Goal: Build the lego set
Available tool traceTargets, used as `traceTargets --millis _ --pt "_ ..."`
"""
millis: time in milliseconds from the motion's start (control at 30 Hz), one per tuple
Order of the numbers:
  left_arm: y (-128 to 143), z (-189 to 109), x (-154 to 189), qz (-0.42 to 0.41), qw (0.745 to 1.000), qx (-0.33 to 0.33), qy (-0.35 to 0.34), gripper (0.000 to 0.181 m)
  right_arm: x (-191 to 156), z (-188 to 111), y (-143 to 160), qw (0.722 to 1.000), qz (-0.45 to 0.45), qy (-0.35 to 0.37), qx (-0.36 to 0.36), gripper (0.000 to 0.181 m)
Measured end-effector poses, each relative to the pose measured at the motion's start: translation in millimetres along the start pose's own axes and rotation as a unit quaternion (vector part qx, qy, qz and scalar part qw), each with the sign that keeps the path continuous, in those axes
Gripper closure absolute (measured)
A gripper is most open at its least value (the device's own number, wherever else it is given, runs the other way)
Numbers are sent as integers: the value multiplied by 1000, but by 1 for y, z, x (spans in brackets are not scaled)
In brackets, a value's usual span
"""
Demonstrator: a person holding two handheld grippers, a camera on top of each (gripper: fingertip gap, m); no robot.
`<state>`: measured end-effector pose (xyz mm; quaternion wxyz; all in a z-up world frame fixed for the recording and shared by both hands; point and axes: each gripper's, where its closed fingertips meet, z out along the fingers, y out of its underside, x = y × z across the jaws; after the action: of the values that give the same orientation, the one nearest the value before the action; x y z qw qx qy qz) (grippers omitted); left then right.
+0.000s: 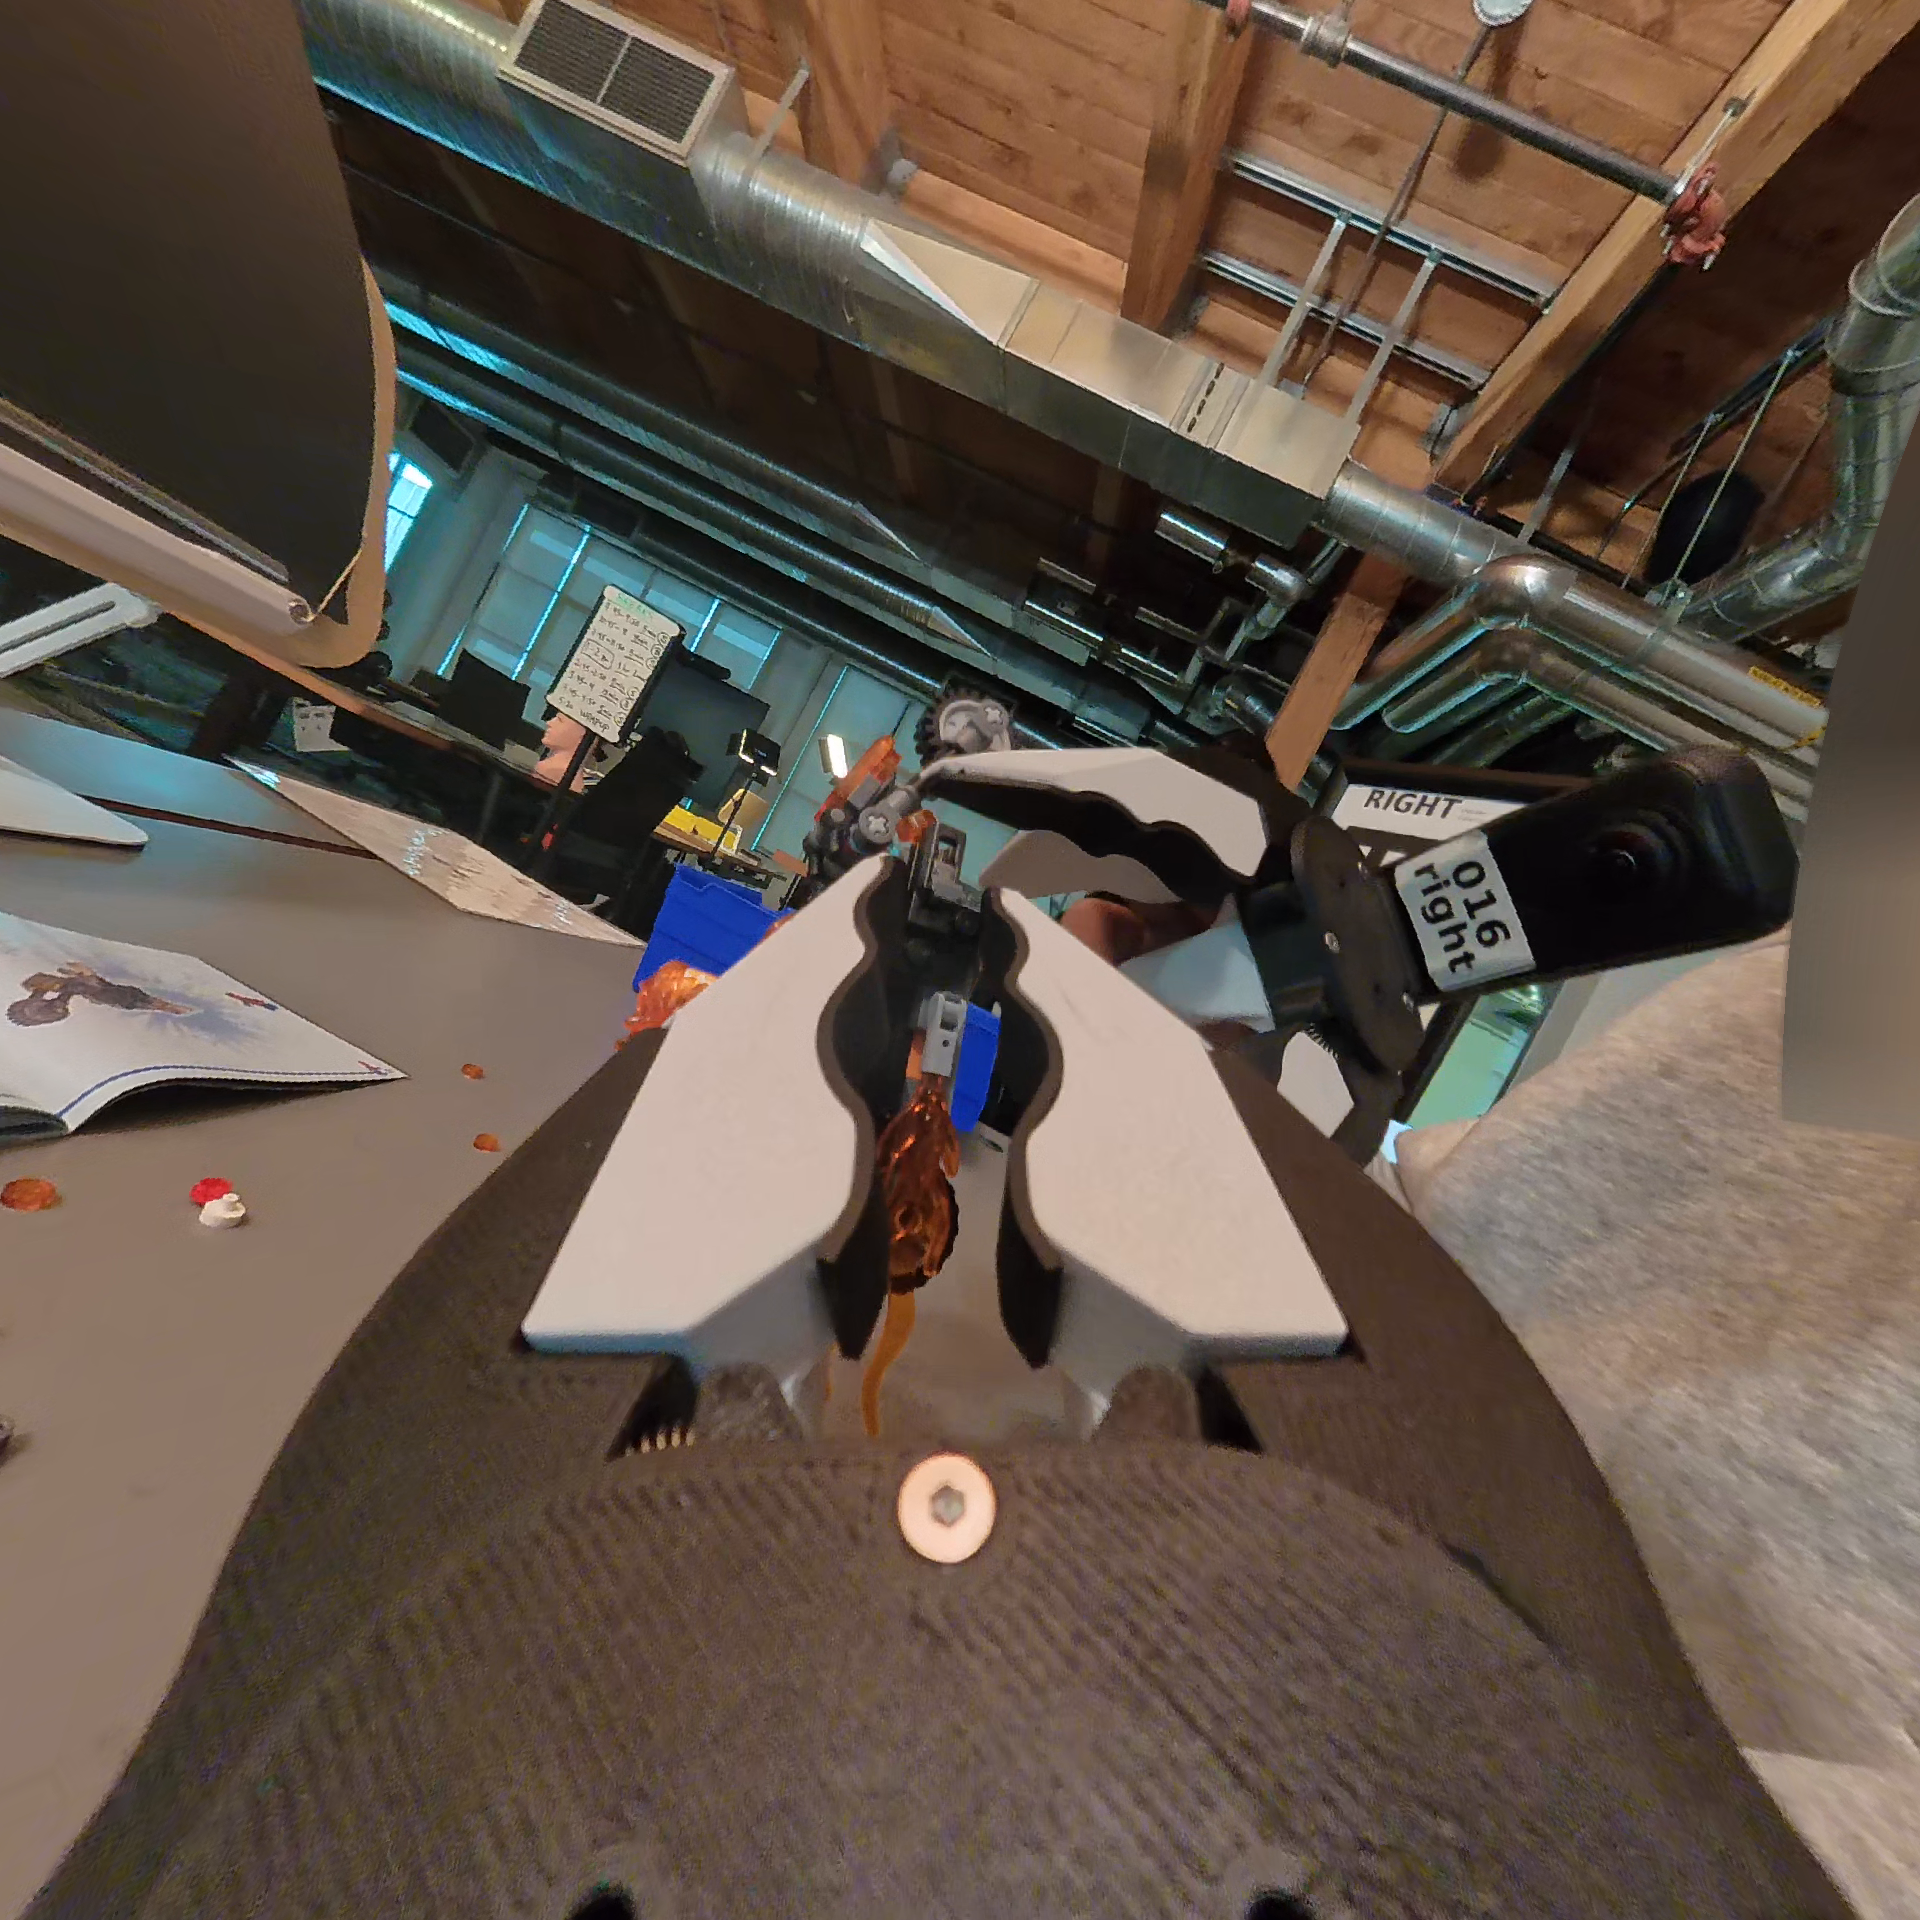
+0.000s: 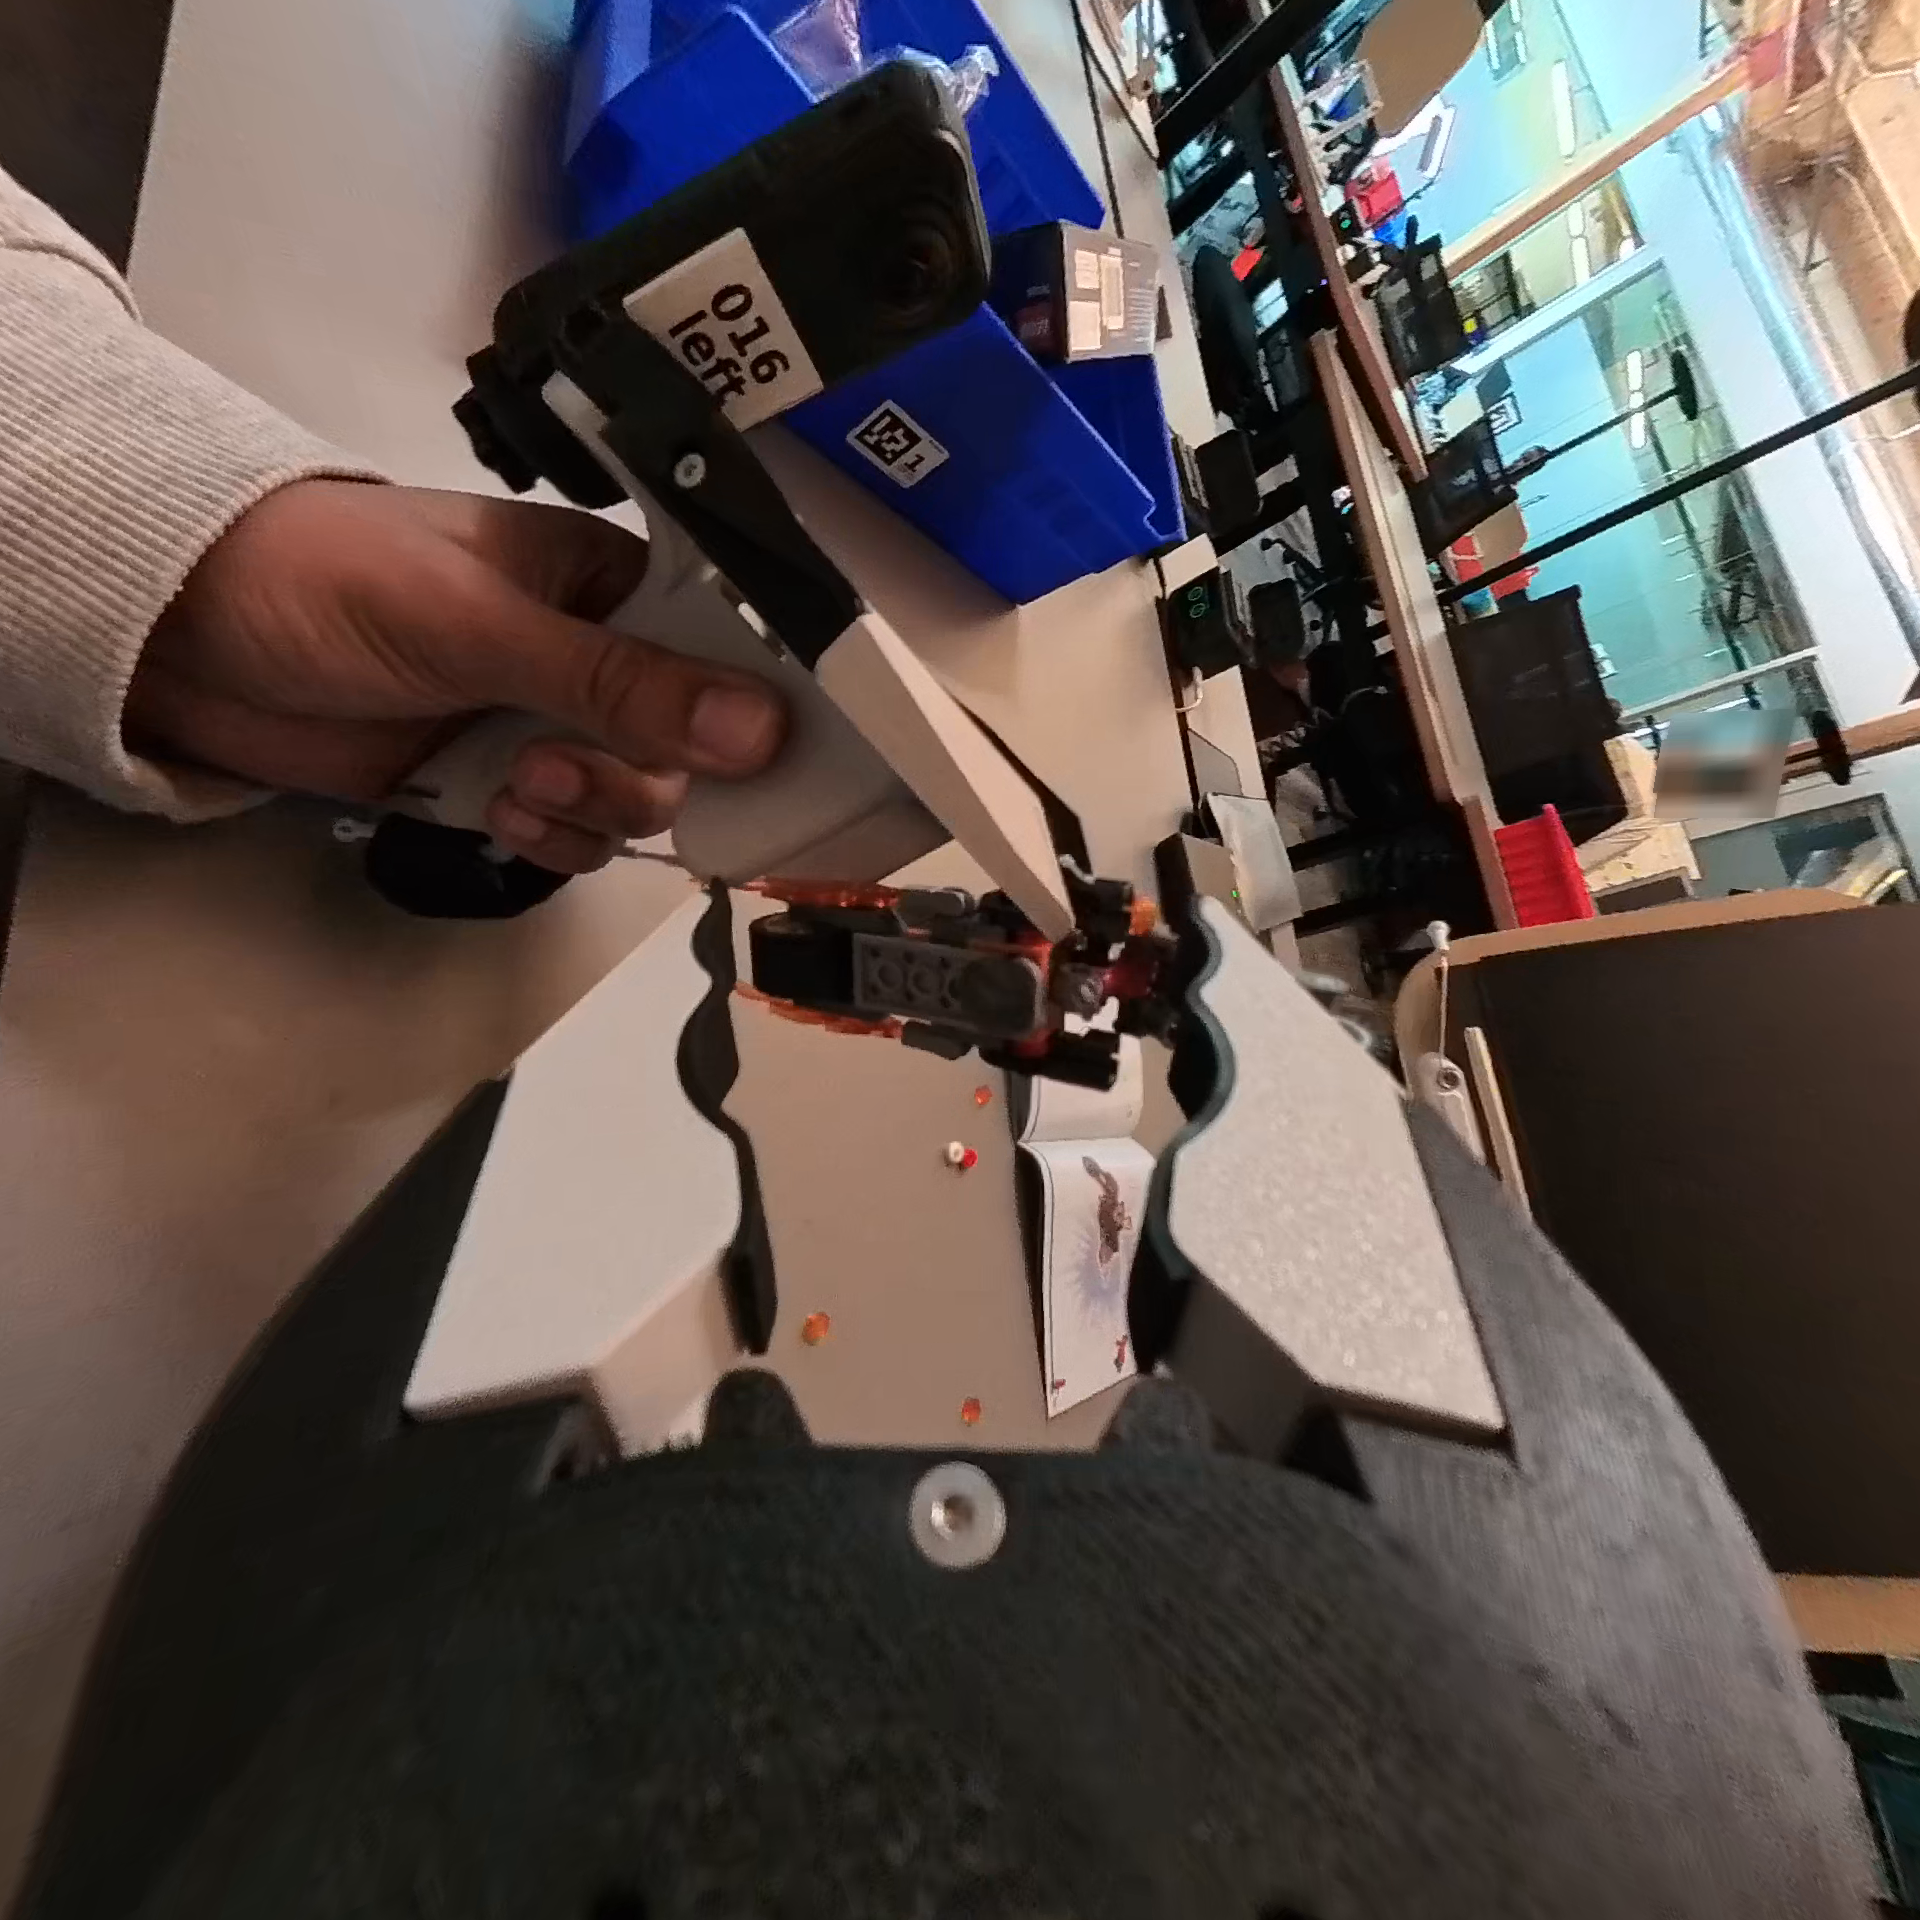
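Right wrist view: right hand-held gripper [image 2: 951, 940] spread wide around lego model [image 2: 935, 982]; left hand-held gripper [image 2: 1070, 904] clamped on it.

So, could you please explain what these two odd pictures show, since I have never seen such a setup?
No robot here: a person holds hand-held tongs in each hand, each with a camera looking along its two fingers. One picture looks along the left tongs, which are shut on a small lego model with clear orange flame pieces. The other looks along the right tongs, which are open around the same model; there you also see the person's hand squeezing the left tongs' handle. On the table lie an instruction booklet, a few loose small pieces and a blue bin.
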<state>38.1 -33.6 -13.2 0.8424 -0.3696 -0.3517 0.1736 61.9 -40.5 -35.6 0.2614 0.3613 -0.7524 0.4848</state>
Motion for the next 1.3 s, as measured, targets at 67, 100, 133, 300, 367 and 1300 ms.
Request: traceTargets --millis 67,100,133,300,367,1300 --pt "2 1 1 6 1000 -6 0 168 -1 -1 0 1000 1 -14 -2 97" --pt "3 2 1 9 1000 -9 0 169 -2 -2 1 1000 3 -23 -5 97" --pt "4 2 2 12 1000 -12 0 169 -2 -2 2 999 4 -31 -7 97" --pt "7 5 4 27 999 -24 -1 169 -4 -7 5 998 6 -56 -20 99" --pt "7 5 5 27 999 -24 0 169 -5 -8 5 998 10 -64 -23 100" --pt "7 5 5 19 1000 -22 4 169 -3 -13 2 997 46 -68 -3 109"
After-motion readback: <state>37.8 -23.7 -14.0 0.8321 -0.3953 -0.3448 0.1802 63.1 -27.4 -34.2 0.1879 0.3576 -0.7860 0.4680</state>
